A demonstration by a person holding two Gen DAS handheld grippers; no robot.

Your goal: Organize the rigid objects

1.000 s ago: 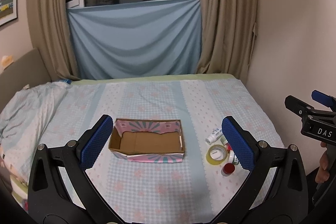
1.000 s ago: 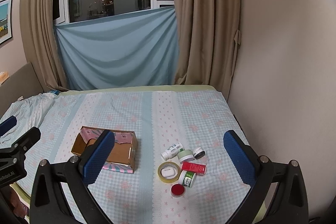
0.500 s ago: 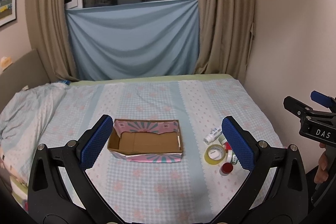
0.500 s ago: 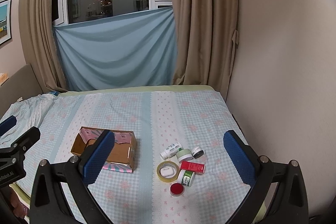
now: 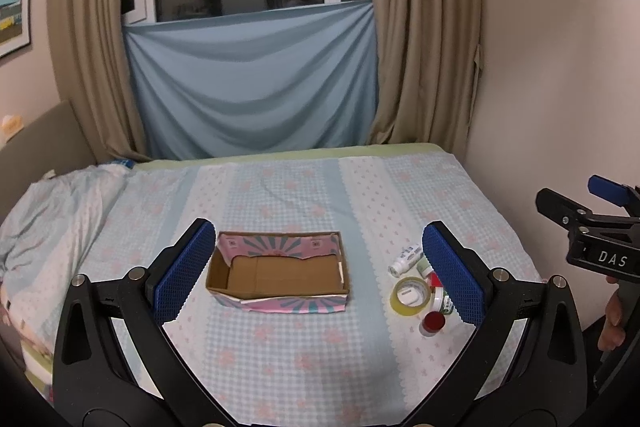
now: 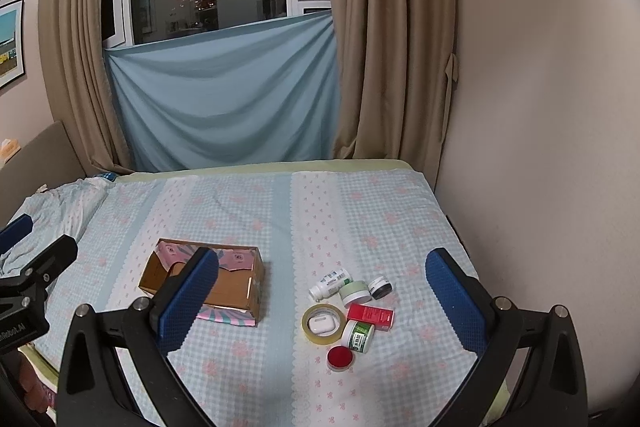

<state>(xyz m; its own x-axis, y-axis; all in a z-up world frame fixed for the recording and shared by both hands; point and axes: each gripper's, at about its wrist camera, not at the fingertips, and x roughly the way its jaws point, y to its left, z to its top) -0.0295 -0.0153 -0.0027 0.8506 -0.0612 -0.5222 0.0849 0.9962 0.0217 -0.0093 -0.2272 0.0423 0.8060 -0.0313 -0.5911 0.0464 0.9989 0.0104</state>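
While both grippers hang above the near edge of the bed (image 6: 256, 203), nothing is in their grasp. The left gripper (image 5: 320, 277) has its blue pads spread wide apart with nothing between them, and the right gripper (image 6: 322, 301) is spread wide too.

The cardboard box (image 6: 224, 287) sits on the checked bedsheet with its top open. I can see only bare brown cardboard inside it in the left wrist view.

All the small things lie in a bunch to the right of the box, well apart from it. Nearest the box is a roll of clear tape (image 6: 323, 323) lying flat, with a white earbud case (image 6: 320, 323) sitting inside its ring. Behind the tape, a white bottle (image 6: 329, 283) lies on its side. Just right of the bottle is a pale green jar (image 6: 355, 291), and next to that a small dark jar (image 6: 380, 287). A flat red box (image 6: 370, 315) lies right of the tape, touching a white tub with a green label (image 6: 358, 335). A round red lid (image 6: 340, 357) is closest to the camera.

Far behind the box, a blue cloth (image 6: 224, 99) hangs under the window, between brown curtains (image 6: 384, 35).
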